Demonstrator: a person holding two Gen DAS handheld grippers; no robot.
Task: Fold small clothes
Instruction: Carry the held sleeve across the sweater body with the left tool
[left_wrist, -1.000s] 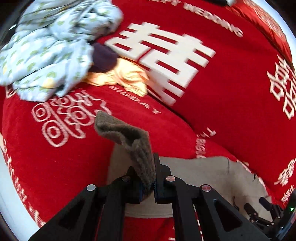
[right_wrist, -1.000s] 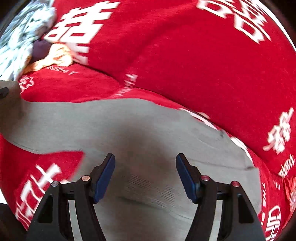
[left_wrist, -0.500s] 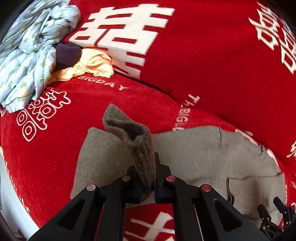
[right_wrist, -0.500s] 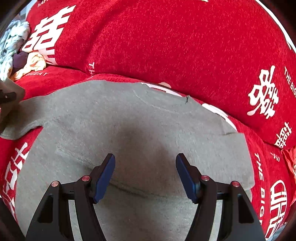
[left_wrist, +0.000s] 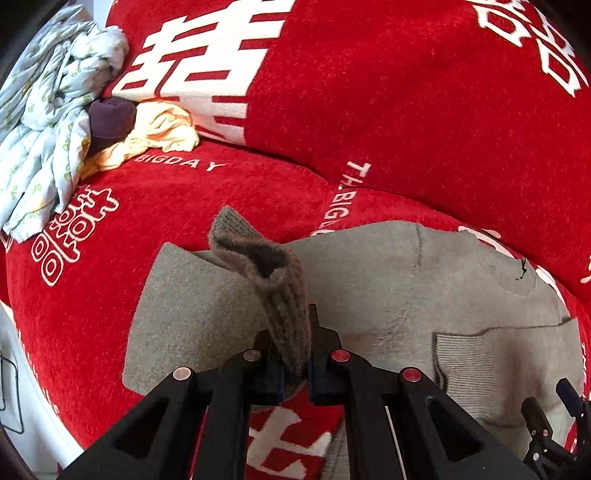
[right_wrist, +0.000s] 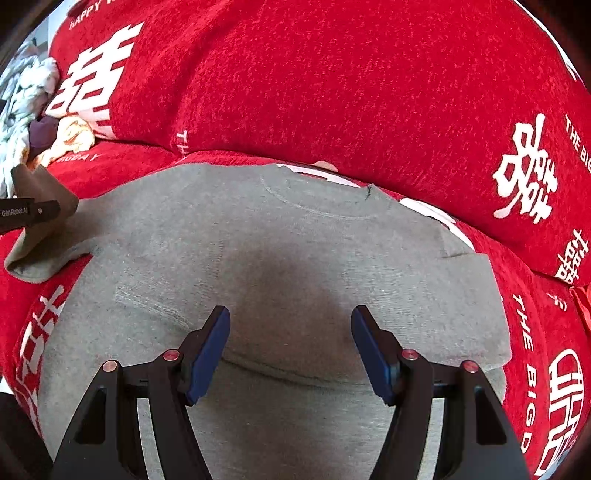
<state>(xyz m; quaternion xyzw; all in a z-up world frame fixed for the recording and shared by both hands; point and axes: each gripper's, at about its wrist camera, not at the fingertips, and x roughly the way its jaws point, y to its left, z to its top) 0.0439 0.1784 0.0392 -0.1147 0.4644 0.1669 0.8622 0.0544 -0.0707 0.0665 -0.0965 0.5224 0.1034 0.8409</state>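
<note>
A small grey sweater (right_wrist: 288, 251) lies spread flat on the red sofa seat, neckline toward the backrest. My left gripper (left_wrist: 295, 365) is shut on the ribbed cuff (left_wrist: 269, 273) of its left sleeve, which is lifted and doubled back over the sleeve (left_wrist: 192, 306). The same cuff and gripper tip show at the left edge of the right wrist view (right_wrist: 37, 206). My right gripper (right_wrist: 290, 350) is open and empty, hovering just above the sweater's chest. It shows at the lower right of the left wrist view (left_wrist: 554, 435).
The red sofa cover (right_wrist: 332, 92) with white characters lies under everything. A pile of other clothes sits at the far left: a pale patterned garment (left_wrist: 48, 122), a dark purple piece (left_wrist: 109, 118) and a yellow piece (left_wrist: 162, 133).
My left gripper has carried the cuff rightward over the sleeve, toward the sweater's body. My right gripper has moved from the hem side to above the chest and stayed open.
</note>
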